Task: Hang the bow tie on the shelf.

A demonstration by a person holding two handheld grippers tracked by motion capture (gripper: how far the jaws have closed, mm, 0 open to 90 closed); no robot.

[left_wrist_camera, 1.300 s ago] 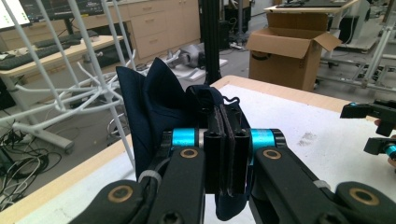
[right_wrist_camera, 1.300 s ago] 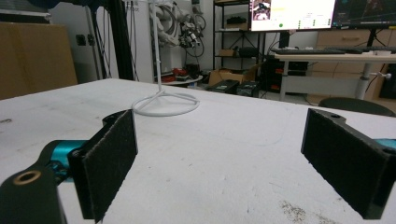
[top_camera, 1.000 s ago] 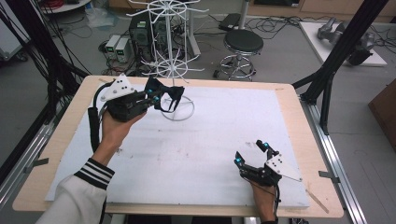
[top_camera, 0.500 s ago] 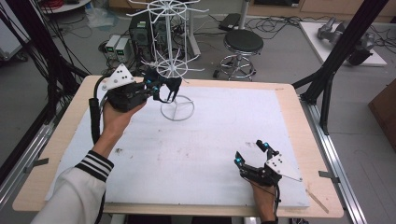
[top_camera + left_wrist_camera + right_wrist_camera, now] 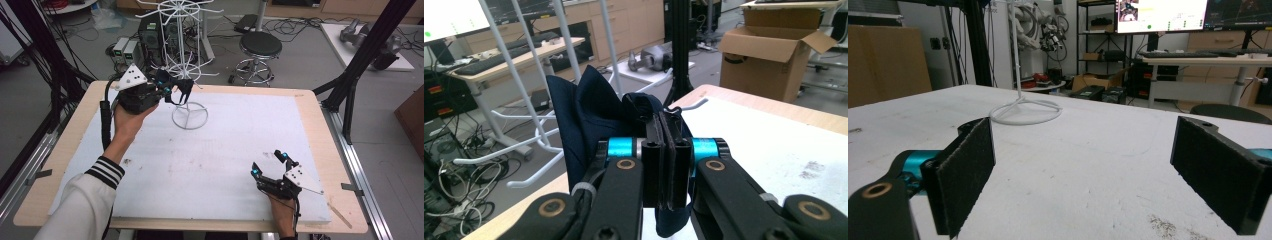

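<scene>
A dark navy bow tie (image 5: 178,89) (image 5: 589,107) is pinched in my left gripper (image 5: 167,90) (image 5: 667,167), whose jaws are shut on its middle. The gripper is held above the table's far left part, right beside the pole and lower hooks of a white wire rack (image 5: 184,60) (image 5: 546,135). The rack's ring base (image 5: 190,116) (image 5: 1025,111) stands on the white mat. My right gripper (image 5: 267,163) (image 5: 1088,170) rests low on the mat near the front right, jaws wide open with nothing between its pads (image 5: 965,175).
A white mat (image 5: 225,145) covers a wooden table (image 5: 70,130). Black frame posts (image 5: 350,85) stand at the table's right and left far corners. Behind the table are a stool (image 5: 260,47) and computer cases (image 5: 150,37). A cardboard box (image 5: 779,50) sits beyond the table.
My left gripper has carried the bow tie a little away from the person, toward the far edge and closer to the rack's hooks. The right gripper has stayed still and open.
</scene>
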